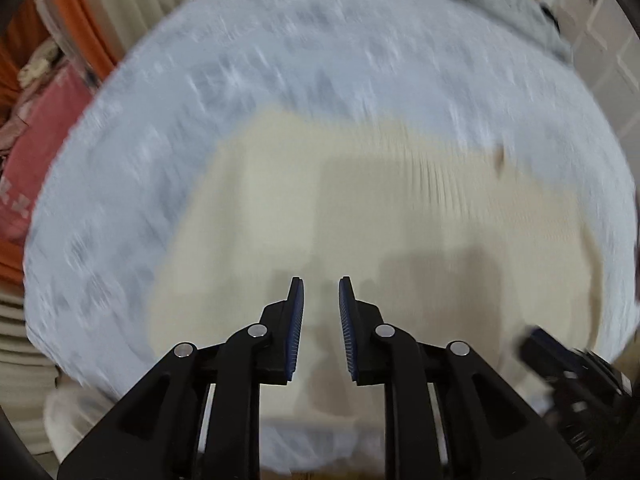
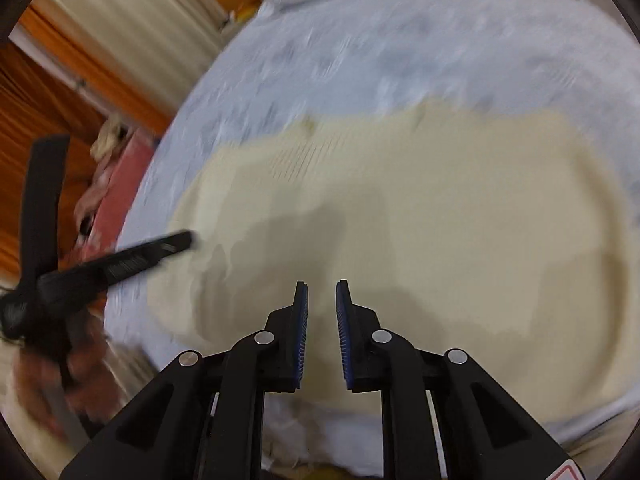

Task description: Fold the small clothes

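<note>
Two grippers, left gripper [image 1: 321, 292] and right gripper [image 2: 322, 294], both released, empty, poised over cream garment [image 2: 400, 216]. Spread flat on blue-sheeted bed [image 2: 360, 60], likely so edges can be pinched for folding.

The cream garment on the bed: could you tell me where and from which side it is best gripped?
Probably the cream garment at its near hem, pinched from the near side, where it lies flat on the pale blue bedspread. The left gripper and right gripper, jaws open and empty, already point there. Blur hides finer edges.
</note>
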### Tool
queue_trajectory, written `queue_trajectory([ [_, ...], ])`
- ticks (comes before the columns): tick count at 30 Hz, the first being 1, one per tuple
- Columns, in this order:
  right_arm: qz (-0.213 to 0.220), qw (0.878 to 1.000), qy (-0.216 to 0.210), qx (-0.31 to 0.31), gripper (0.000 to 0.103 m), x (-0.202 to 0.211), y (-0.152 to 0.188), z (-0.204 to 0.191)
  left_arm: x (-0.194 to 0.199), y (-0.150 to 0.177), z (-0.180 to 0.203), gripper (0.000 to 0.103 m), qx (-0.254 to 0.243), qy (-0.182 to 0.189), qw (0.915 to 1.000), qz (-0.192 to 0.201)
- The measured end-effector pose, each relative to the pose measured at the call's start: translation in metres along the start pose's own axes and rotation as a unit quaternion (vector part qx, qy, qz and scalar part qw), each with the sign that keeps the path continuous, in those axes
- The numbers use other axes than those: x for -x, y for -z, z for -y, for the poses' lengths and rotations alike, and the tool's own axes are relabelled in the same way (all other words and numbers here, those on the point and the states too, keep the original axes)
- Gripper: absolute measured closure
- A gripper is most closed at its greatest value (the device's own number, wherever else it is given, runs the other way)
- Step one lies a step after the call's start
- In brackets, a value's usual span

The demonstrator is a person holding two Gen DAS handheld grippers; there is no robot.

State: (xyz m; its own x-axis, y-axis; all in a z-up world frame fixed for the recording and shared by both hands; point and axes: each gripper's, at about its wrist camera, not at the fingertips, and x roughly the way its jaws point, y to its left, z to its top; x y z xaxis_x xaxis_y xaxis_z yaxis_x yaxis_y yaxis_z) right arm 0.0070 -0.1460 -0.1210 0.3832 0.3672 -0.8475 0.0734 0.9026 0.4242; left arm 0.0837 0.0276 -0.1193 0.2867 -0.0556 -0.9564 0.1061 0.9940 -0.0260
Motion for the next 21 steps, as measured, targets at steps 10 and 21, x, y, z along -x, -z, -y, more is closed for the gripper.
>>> queue_trajectory([
  [10,-0.001,0.984,0.127,-0.125,0.103,0.045,0.046,0.132,-0.021,0.034,-0.015,0.084,0.003,-0.023,0.9995,-0.020],
  [21,0.064,0.969,0.171,-0.167,0.100,0.084,0.031,0.135,-0.020,0.040,-0.029,0.084,0.014,-0.032,0.9991,-0.023],
])
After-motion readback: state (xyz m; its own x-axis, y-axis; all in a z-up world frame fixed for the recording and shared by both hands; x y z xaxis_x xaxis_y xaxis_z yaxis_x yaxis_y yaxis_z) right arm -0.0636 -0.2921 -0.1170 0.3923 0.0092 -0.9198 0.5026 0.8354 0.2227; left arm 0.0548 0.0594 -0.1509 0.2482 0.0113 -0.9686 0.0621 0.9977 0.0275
